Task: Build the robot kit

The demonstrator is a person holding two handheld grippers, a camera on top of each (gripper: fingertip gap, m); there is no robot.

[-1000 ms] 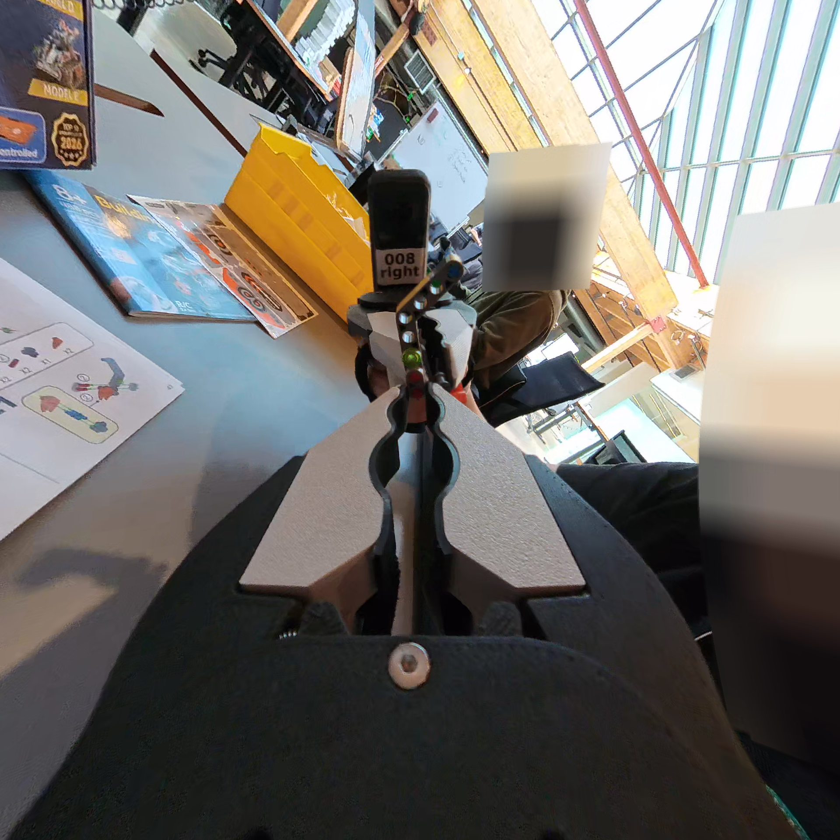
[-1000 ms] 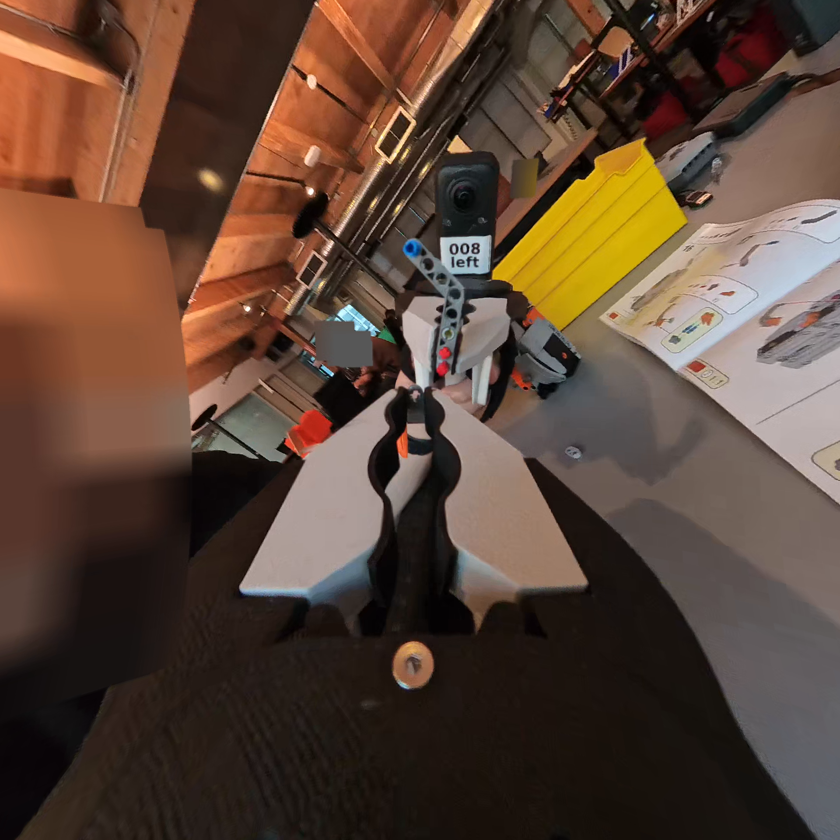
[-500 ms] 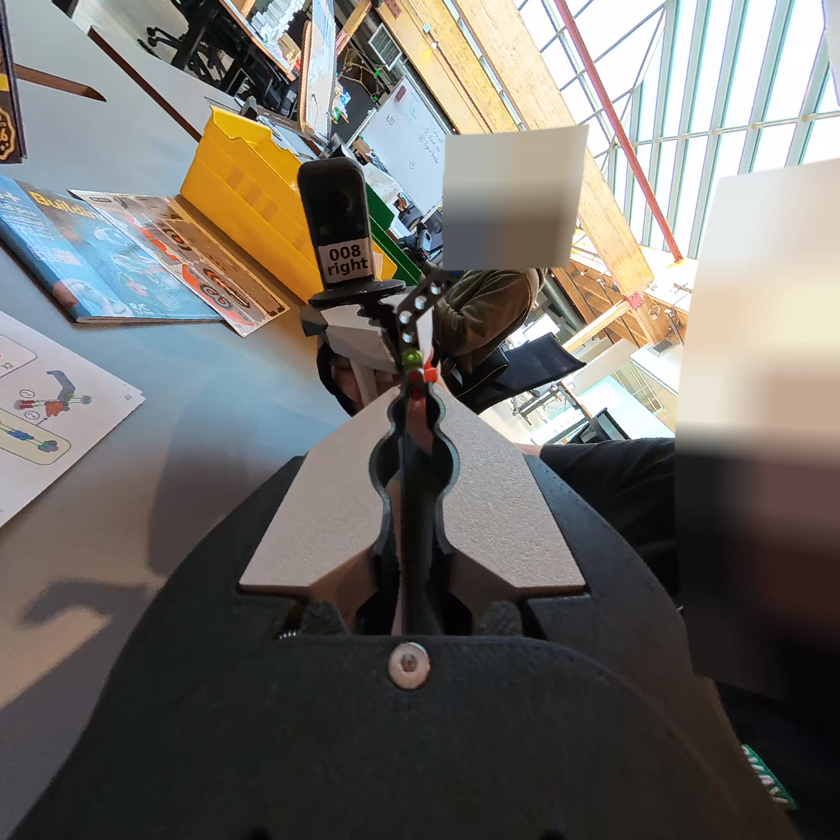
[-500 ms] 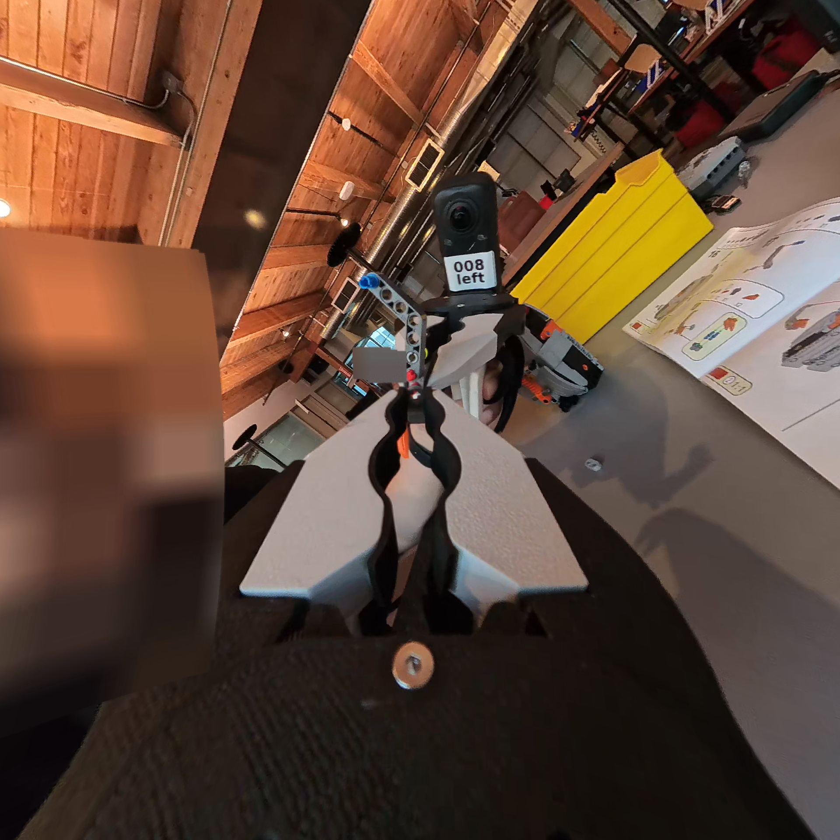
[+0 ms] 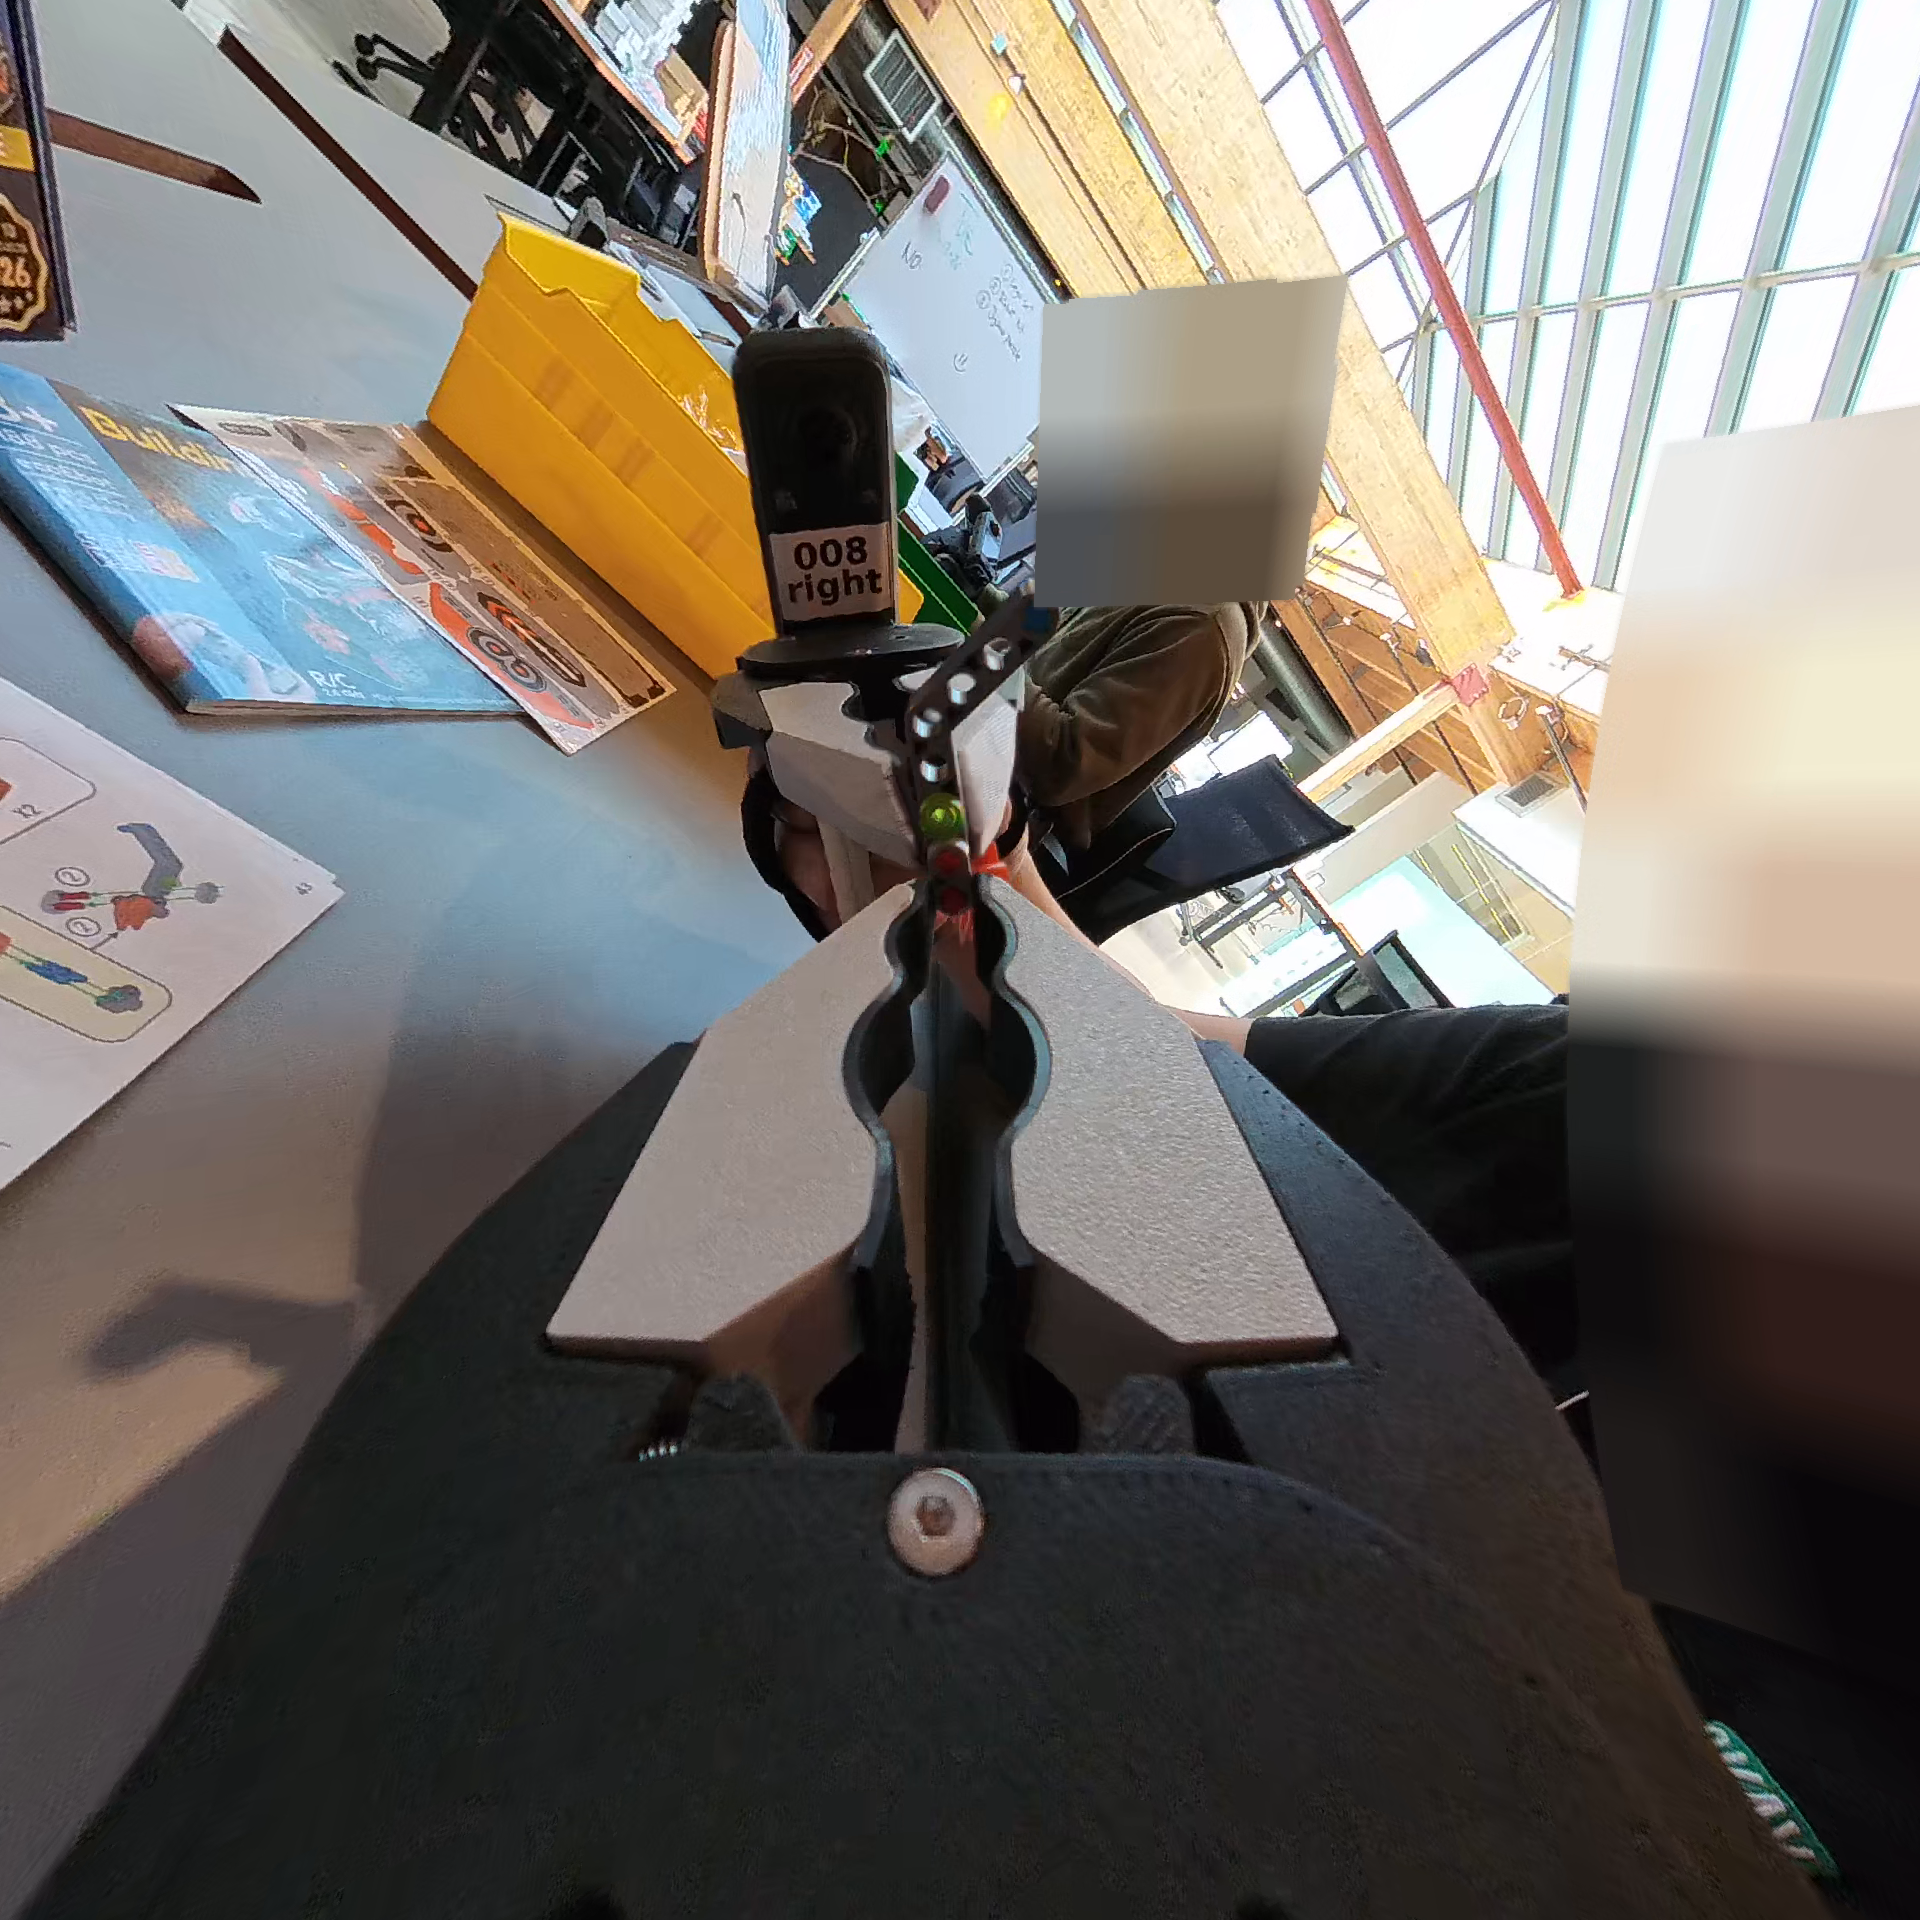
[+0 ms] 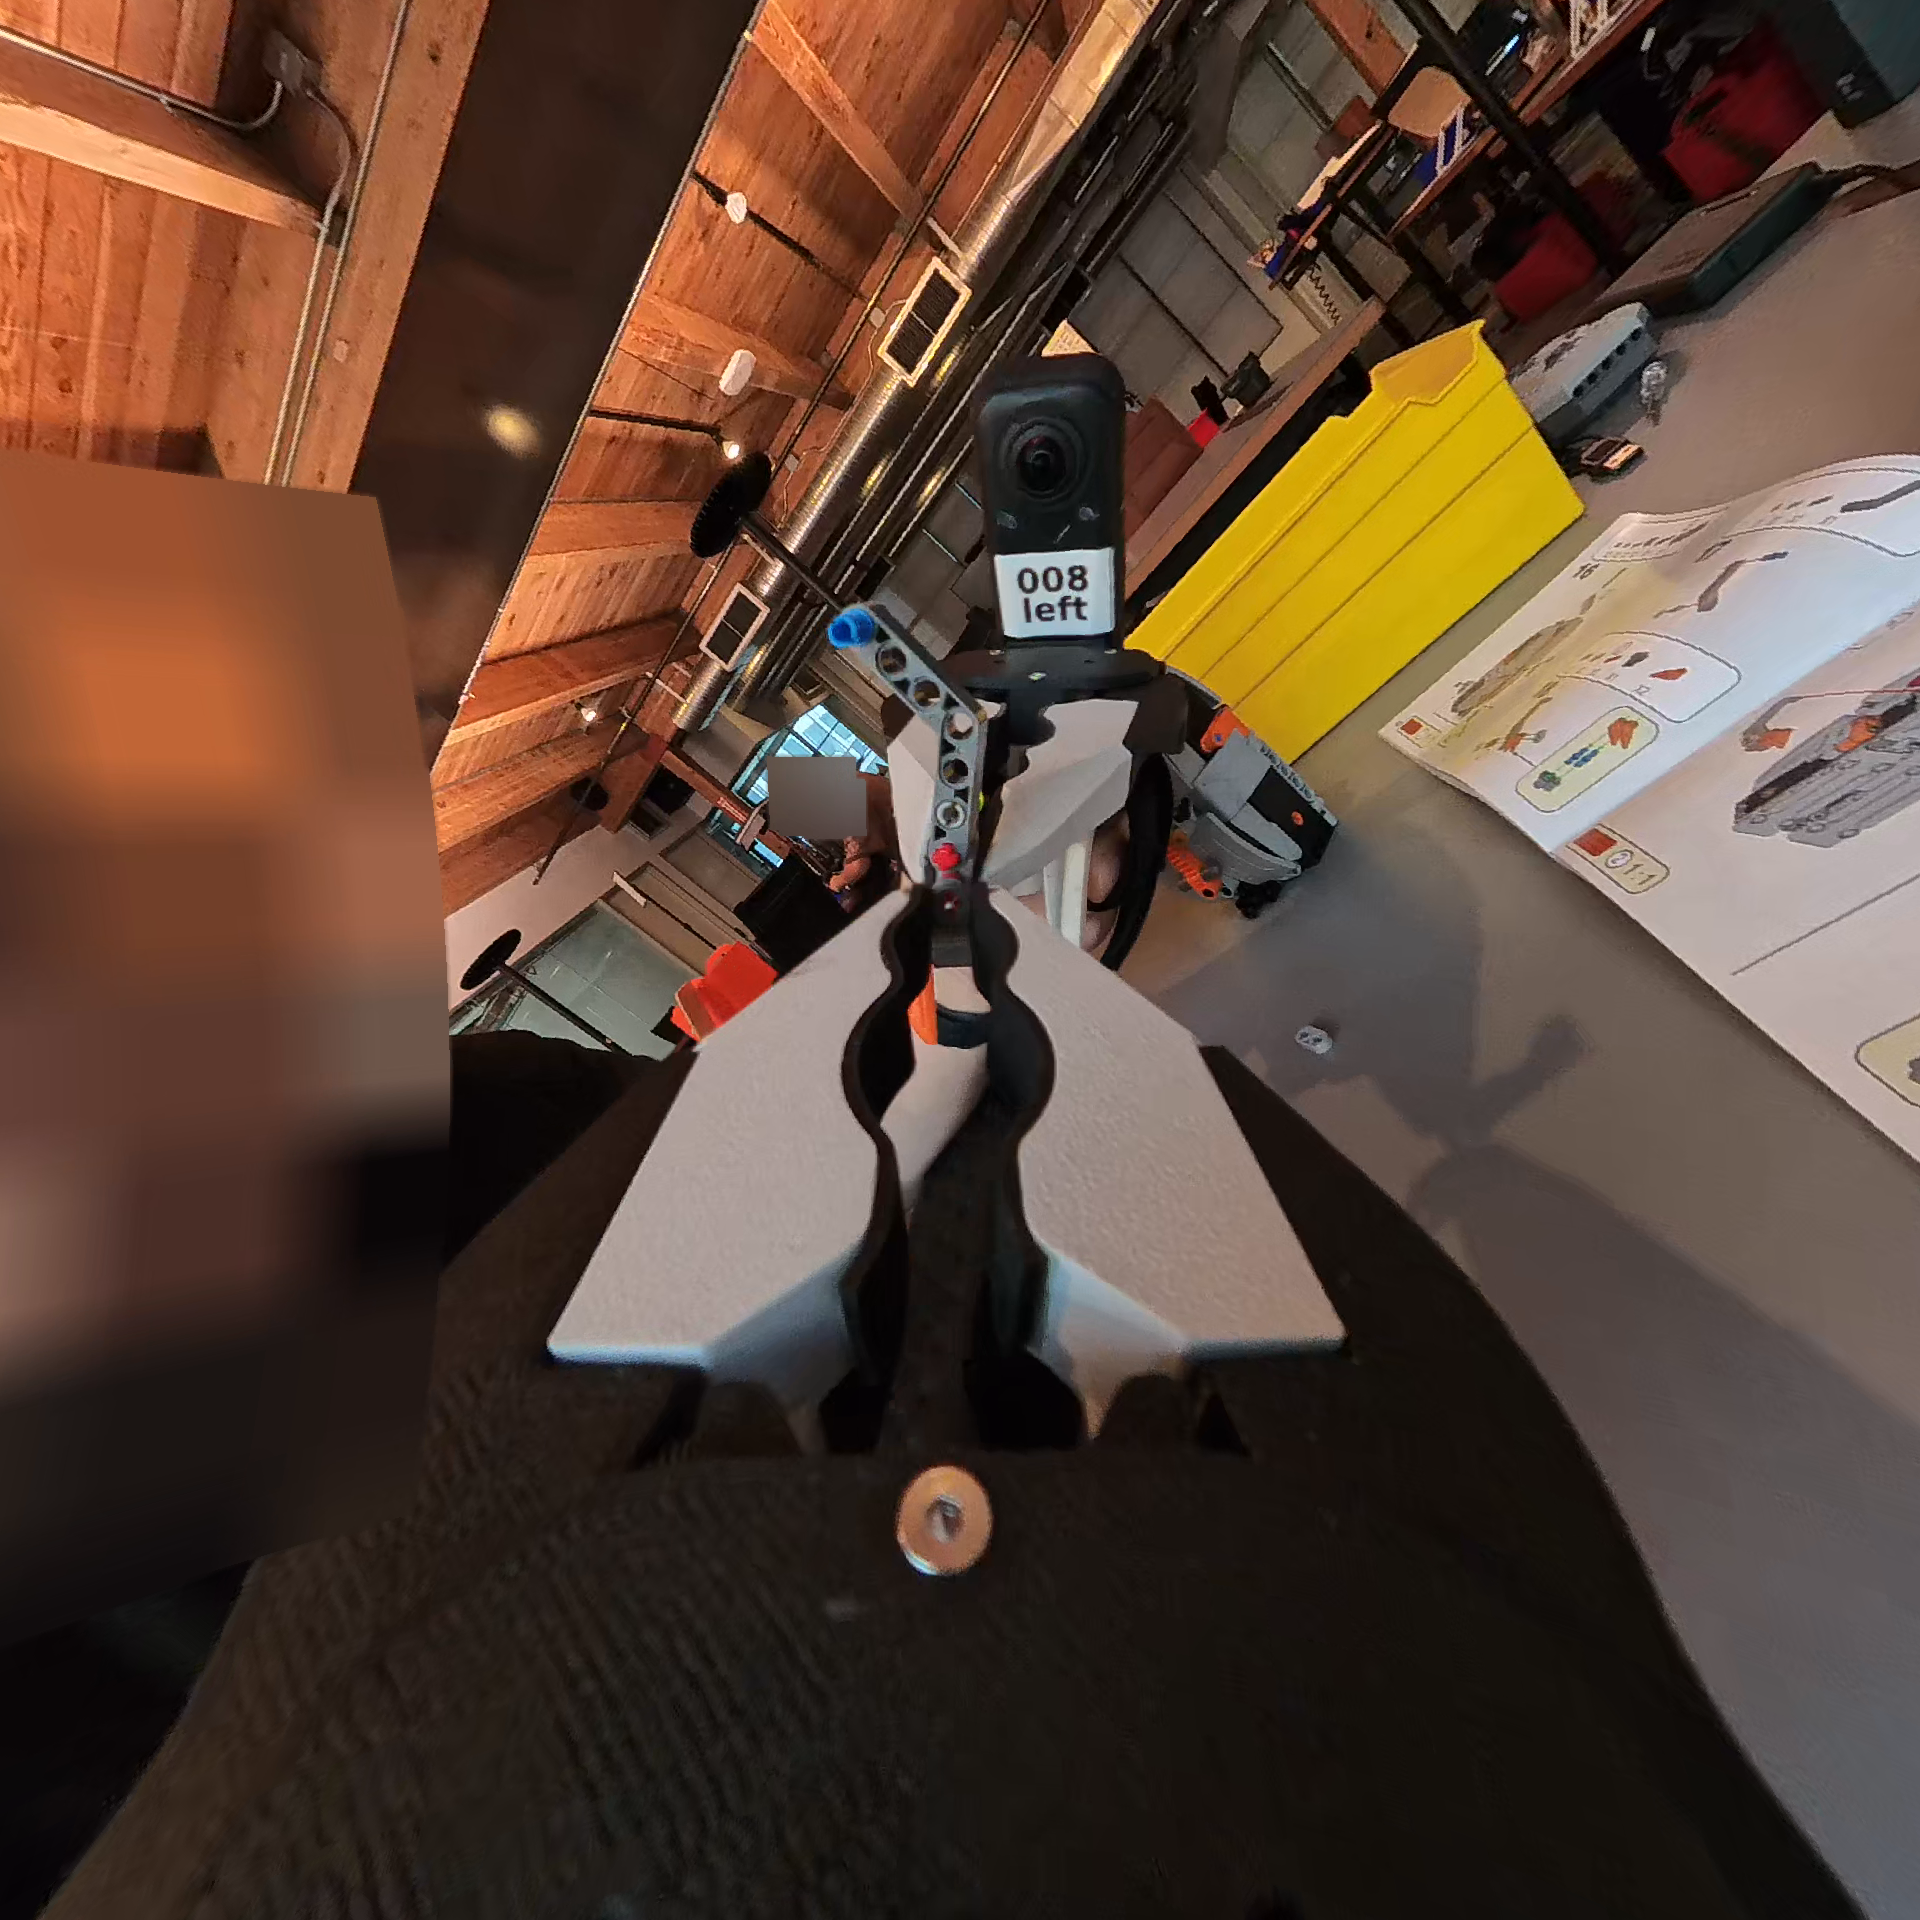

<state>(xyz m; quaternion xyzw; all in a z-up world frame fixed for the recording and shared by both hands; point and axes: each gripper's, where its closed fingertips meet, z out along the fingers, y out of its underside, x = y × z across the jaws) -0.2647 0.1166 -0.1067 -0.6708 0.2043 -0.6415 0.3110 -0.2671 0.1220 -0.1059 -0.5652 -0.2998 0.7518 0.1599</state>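
- In my left wrist view, the left gripper (image 5: 948,906) is pinched narrow on the low end of a grey perforated toy beam (image 5: 951,727), which rises toward 12 o'clock, tilted right, carrying a green pin (image 5: 941,816) and red pins (image 5: 948,860).
- Only this view shows the booklets (image 5: 260,561) at 10 o'clock on the grey table (image 5: 468,883).
- In my right wrist view, the right gripper (image 6: 948,914) grips the same beam's (image 6: 951,748) base; its blue-pinned (image 6: 847,631) bent top shows only here.
- Only here I see a grey-orange toy motor block (image 6: 1247,810) at 1 o'clock.
- A yellow bin (image 6: 1371,540) and instruction sheets (image 6: 1714,727) appear in both.
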